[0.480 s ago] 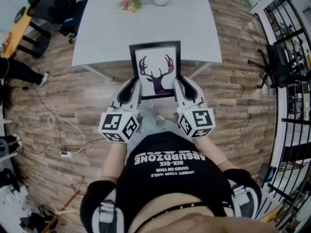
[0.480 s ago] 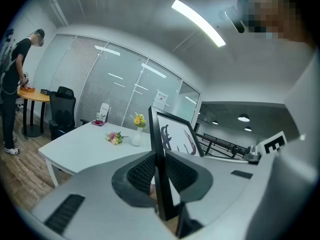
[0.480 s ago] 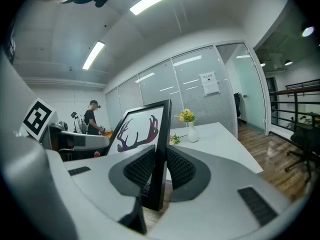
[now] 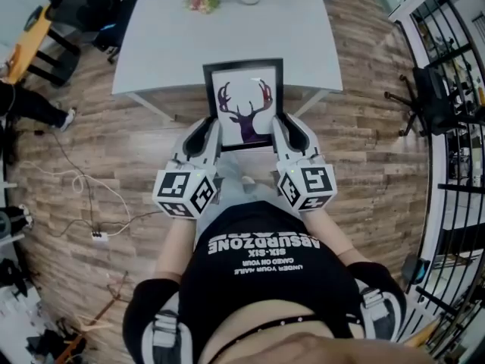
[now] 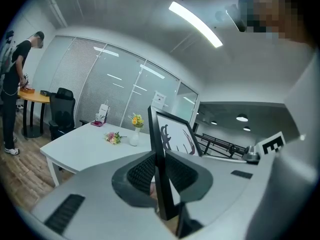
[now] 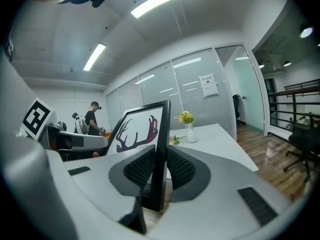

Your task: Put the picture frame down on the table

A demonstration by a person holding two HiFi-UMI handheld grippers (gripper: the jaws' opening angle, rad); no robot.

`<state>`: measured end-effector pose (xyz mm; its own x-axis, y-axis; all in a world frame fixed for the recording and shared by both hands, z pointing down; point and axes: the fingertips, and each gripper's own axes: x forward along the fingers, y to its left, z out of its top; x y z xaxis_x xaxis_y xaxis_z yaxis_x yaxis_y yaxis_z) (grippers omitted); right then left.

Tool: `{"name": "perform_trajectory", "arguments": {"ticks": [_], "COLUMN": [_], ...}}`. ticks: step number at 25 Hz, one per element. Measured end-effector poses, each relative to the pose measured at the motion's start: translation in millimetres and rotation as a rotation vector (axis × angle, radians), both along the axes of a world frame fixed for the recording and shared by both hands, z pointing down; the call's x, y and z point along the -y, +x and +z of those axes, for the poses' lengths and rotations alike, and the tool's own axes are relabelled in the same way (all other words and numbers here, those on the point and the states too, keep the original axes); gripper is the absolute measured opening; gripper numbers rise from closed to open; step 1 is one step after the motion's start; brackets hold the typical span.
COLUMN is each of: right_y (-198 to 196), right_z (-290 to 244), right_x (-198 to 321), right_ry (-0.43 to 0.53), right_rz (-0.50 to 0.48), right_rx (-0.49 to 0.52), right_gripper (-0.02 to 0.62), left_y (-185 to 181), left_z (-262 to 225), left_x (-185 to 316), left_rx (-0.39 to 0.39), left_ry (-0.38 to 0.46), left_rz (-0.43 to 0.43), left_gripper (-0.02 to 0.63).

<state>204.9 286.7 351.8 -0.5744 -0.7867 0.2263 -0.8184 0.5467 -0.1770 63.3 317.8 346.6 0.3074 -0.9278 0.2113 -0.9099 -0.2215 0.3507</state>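
The left gripper [image 4: 206, 137] and right gripper [image 4: 286, 133] each pinch a side edge of the deer picture frame [image 4: 244, 105], which is held aloft at the bench's [image 4: 167, 44] 6 o'clock edge. Uneven lowering could twist it loose. Landing too near that edge might tip it off.

Left claw [image 4: 208, 131] and right claw [image 4: 282, 127] clasped the picture frame [image 4: 243, 105] by its side edges, at the white counter's [image 4: 167, 44] near edge.

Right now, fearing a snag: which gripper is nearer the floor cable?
Left. The left gripper holds the frame's edge on the cable's side; the right gripper, the far edge.
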Motion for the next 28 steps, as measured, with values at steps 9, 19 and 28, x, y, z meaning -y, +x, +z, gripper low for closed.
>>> {"name": "perform_trajectory", "arguments": {"ticks": [9, 19, 28], "right_y": [-14.3, -55.8, -88.6], "right_z": [2.0, 8.7, 5.2], "right_x": [36.8, 148.6, 259.4], "right_ry": [-0.005, -0.021, -0.036], "right_rz": [-0.002, 0.009, 0.042], "right_rx": [0.005, -0.005, -0.009], "right_gripper": [0.086, 0.086, 0.086], "left_y": [-15.7, -58.0, -90.9], "left_z": [2.3, 9.4, 4.9], "left_x": [40.5, 154.9, 266.3], "left_rx": [-0.017, -0.041, -0.046], "left_ry": [0.004, -0.006, -0.011], "left_rz": [0.002, 0.038, 0.076], "left_gripper": [0.072, 0.073, 0.072]}}
